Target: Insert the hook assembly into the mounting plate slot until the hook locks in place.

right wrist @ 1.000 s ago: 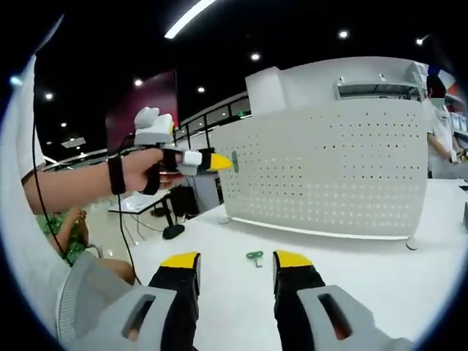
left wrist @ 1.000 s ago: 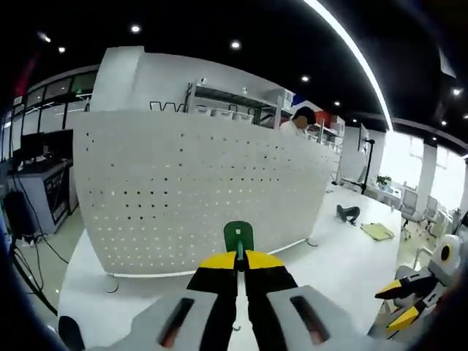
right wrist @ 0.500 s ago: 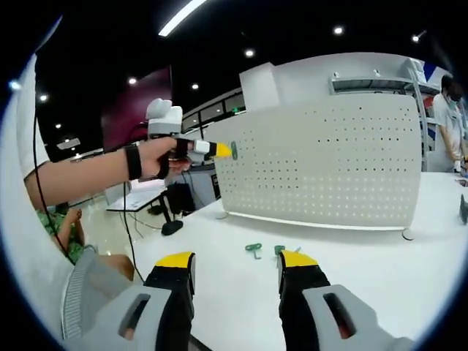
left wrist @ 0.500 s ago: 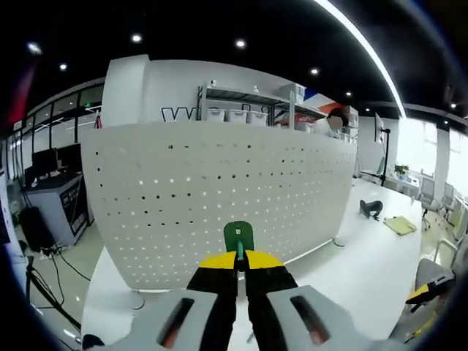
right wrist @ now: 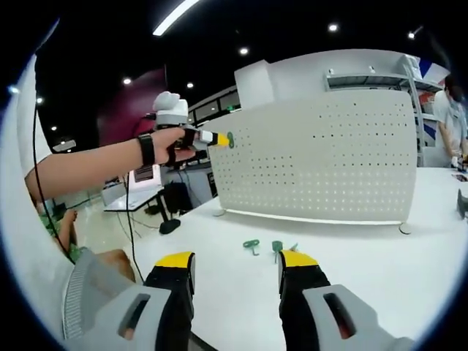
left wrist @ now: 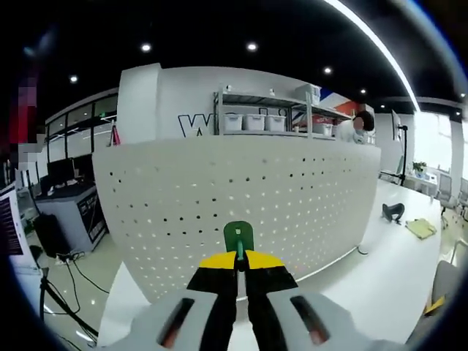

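Observation:
A green hook (left wrist: 238, 238) sticks up from between the jaws of my left gripper (left wrist: 238, 258), which is shut on it. It points at the white perforated mounting plate (left wrist: 292, 197), standing upright on the table a short way ahead. In the right gripper view the left gripper (right wrist: 219, 139) with the green hook (right wrist: 230, 139) is held in the air by a hand near the plate's (right wrist: 329, 161) upper left corner. My right gripper (right wrist: 235, 260) is open and low over the white table (right wrist: 380, 270). Two more green hooks (right wrist: 252, 246) lie on the table before the plate.
A person (right wrist: 447, 117) stands behind the plate at the right. A dark object (left wrist: 393, 212) and a yellow-green sheet (left wrist: 421, 228) lie on the table's far end. Shelving with bins (left wrist: 263, 121) stands behind the plate. A person's sleeve (right wrist: 80, 307) is at the lower left.
My left gripper has moved up and toward the plate's upper left corner with the hook. The right gripper stays open and low; a second hook on the table has come into its view.

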The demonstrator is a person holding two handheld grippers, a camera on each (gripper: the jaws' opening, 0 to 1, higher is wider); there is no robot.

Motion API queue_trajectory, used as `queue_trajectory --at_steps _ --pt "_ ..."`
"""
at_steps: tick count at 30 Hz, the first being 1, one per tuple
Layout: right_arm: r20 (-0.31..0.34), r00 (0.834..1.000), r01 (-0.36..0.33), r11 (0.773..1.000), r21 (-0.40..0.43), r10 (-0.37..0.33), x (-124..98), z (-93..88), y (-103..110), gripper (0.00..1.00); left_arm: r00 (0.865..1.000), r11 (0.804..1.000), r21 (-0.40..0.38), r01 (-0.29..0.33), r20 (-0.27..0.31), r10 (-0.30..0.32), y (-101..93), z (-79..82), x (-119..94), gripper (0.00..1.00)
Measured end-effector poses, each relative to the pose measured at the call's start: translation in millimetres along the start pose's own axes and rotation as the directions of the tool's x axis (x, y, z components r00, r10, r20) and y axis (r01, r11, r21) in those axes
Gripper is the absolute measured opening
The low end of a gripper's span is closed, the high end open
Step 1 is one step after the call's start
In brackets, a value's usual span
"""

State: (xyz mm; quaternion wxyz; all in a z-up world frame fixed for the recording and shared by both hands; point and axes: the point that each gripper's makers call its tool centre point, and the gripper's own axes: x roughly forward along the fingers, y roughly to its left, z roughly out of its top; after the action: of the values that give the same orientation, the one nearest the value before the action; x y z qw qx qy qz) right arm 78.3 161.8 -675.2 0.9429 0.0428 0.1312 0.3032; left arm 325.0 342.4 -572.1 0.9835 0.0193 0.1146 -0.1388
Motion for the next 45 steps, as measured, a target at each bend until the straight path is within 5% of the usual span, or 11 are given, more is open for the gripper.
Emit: queue_trajectory --at_steps 26,45 --pt "0.024 0.999 0.032 0.999 -0.019 -0.032 -4.8 4.3 -3.5 0.54 0.994 0.994 0.033 -0.102 0.038 0.101 36.7 31.6 26.6 0.03" --pt "0.014 1.0 0.021 1.0 -0.022 -0.021 -3.1 4.3 1.9 0.54 0.993 0.993 0.051 -0.109 0.041 0.107 44.7 49.6 50.7 0.03"
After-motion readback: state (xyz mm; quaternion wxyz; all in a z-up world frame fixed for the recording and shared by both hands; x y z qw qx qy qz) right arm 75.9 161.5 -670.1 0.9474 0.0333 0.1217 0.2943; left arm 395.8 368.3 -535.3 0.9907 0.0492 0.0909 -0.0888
